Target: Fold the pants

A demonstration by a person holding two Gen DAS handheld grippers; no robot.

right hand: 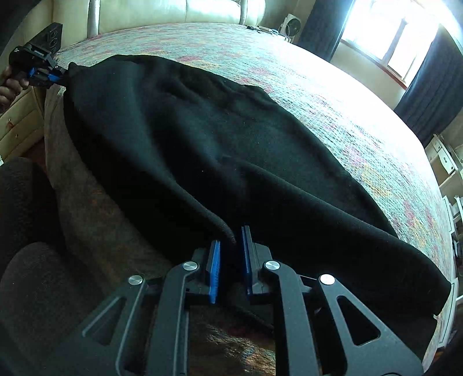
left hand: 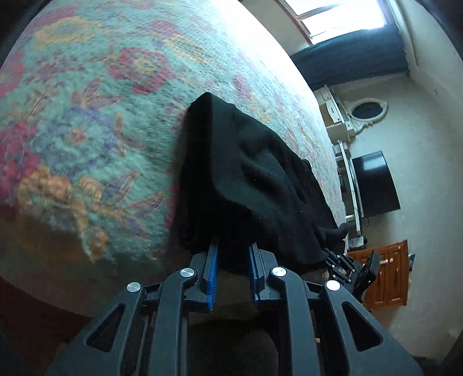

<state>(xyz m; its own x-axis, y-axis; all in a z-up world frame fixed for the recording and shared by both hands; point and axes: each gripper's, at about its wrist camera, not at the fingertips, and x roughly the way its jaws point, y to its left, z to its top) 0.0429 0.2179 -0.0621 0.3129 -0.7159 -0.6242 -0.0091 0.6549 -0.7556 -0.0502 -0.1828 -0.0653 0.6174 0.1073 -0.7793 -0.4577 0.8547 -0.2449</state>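
The black pants [right hand: 220, 138] lie stretched along the near edge of a bed with a flowered cover [right hand: 332, 95]. My right gripper [right hand: 231, 245] is shut on one end of the pants' near edge, the cloth bunched between its blue pads. My left gripper [left hand: 233, 251] holds the other end; in its own view the pants [left hand: 240, 179] run away from its blue pads [left hand: 212, 269], which grip the hem. The left gripper also shows in the right wrist view [right hand: 55, 76], clamped on the far corner. The right gripper shows small in the left wrist view [left hand: 341, 260].
The bed cover [left hand: 86, 115] fills most of the left view. A cream sofa [right hand: 173, 11] stands behind the bed. White drawers [right hand: 17, 127], a dark screen [left hand: 373, 185], a wooden cabinet [left hand: 387, 277] and curtained windows [right hand: 385, 43] ring the room.
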